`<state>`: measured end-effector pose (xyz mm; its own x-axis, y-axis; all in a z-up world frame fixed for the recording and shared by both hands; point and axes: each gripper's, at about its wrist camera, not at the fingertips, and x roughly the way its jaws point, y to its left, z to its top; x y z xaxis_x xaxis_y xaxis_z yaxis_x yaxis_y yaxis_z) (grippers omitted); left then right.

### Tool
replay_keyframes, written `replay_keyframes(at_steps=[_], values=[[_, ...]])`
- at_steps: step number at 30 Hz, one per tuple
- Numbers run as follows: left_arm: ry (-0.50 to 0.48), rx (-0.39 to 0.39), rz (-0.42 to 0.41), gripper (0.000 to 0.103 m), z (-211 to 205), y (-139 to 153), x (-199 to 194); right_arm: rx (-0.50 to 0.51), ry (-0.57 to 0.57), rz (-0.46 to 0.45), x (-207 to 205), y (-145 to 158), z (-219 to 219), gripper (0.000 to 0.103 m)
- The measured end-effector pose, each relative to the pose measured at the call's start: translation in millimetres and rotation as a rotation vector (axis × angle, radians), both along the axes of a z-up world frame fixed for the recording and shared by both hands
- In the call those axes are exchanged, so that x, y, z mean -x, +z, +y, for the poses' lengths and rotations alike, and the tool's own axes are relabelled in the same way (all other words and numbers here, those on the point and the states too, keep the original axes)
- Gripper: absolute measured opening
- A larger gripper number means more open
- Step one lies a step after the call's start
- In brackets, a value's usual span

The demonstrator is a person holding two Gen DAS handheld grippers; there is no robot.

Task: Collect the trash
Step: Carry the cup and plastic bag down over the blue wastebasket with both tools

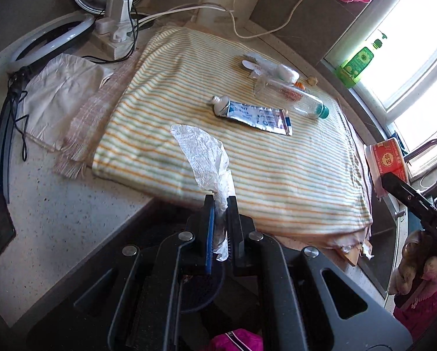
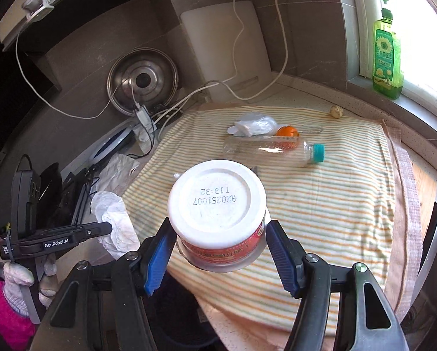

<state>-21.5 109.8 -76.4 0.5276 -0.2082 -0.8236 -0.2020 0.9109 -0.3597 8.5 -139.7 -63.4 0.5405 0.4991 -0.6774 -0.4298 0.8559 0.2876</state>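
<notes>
Left wrist view: the left gripper (image 1: 220,201) pinches one crumpled tissue (image 1: 202,158) above the striped cloth (image 1: 276,181), where one toothpaste tube (image 1: 252,114), one clear bottle (image 1: 294,99) and one plastic wrapper (image 1: 272,70) lie.

Right wrist view: the right gripper (image 2: 215,256) clamps one red-and-white cup (image 2: 218,216), bottom facing the camera, over the same cloth.

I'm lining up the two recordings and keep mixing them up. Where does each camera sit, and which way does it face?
Left wrist: sits on the left gripper, looking down across the striped cloth; its fingers pinch a tissue.
Right wrist: sits on the right gripper, facing the back wall; its fingers clamp a cup.
Shared: cloth, clear bottle, green soap bottle, and each view shows the other gripper.
</notes>
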Motion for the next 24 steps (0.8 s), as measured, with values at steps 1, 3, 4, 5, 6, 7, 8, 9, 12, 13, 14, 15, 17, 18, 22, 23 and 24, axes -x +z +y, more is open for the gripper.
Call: replay_keyframes(at_steps=[1, 3, 4, 5, 6, 7, 8, 9, 12, 13, 14, 15, 17, 18, 22, 23, 24], values=[[0.0, 0.002, 0.003, 0.005, 1.6, -2.0, 5.2, 0.002, 0.006, 0.002, 6.8, -1.8, 4.3, 0.066], [0.0, 0.004, 0.016, 0.005, 3.9, -7.7, 17.2, 0.013, 0.022, 0.006, 21.0, -5.7, 14.4, 0.066], [0.0, 0.006, 0.023, 0.005, 4.7, -10.9, 22.1, 0.02, 0.031, 0.008, 27.7, -8.3, 19.6, 0.066], [-0.001, 0.008, 0.03, 0.005, 5.9, -14.3, 27.0, 0.026, 0.039, 0.011, 34.1, -10.8, 25.3, 0.066], [-0.002, 0.01, 0.038, 0.005, 6.9, -18.5, 32.2, 0.029, 0.048, 0.016, 40.3, -14.1, 30.3, 0.066], [-0.003, 0.01, 0.046, 0.005, 7.8, -22.0, 35.4, 0.033, 0.056, 0.022, 46.1, -17.7, 35.2, 0.066], [-0.004, 0.011, 0.057, 0.005, 8.7, -27.0, 40.2, 0.036, 0.062, 0.028, 51.9, -21.2, 38.9, 0.066], [-0.005, 0.012, 0.066, 0.005, 9.7, -31.5, 44.0, 0.039, 0.069, 0.036, 57.2, -25.4, 43.4, 0.066], [-0.003, 0.014, 0.092, 0.005, 12.4, -44.0, 53.9, 0.051, 0.089, 0.058, 70.6, -37.8, 56.0, 0.066], [-0.002, 0.015, 0.099, 0.005, 13.0, -47.7, 57.2, 0.055, 0.094, 0.065, 74.2, -42.3, 60.1, 0.066], [-0.002, 0.014, 0.105, 0.005, 13.6, -51.2, 60.3, 0.061, 0.1, 0.071, 78.0, -46.8, 64.0, 0.066], [-0.003, 0.012, 0.112, 0.005, 14.0, -54.3, 62.4, 0.067, 0.104, 0.077, 81.5, -51.1, 68.0, 0.066], [-0.005, 0.014, 0.13, 0.005, 15.3, -63.1, 67.6, 0.075, 0.111, 0.09, 87.8, -60.1, 74.9, 0.066], [-0.005, 0.013, 0.138, 0.005, 16.0, -67.5, 70.2, 0.08, 0.115, 0.097, 90.6, -64.7, 78.4, 0.066], [0.0, 0.015, 0.172, 0.005, 17.7, -85.0, 77.1, 0.092, 0.121, 0.129, 99.3, -83.4, 89.3, 0.066], [0.0, 0.016, 0.183, 0.005, 18.4, -90.4, 78.7, 0.094, 0.122, 0.138, 101.2, -87.6, 91.5, 0.066], [-0.001, 0.017, 0.193, 0.005, 18.8, -95.8, 80.0, 0.098, 0.122, 0.145, 102.9, -92.3, 93.7, 0.066]])
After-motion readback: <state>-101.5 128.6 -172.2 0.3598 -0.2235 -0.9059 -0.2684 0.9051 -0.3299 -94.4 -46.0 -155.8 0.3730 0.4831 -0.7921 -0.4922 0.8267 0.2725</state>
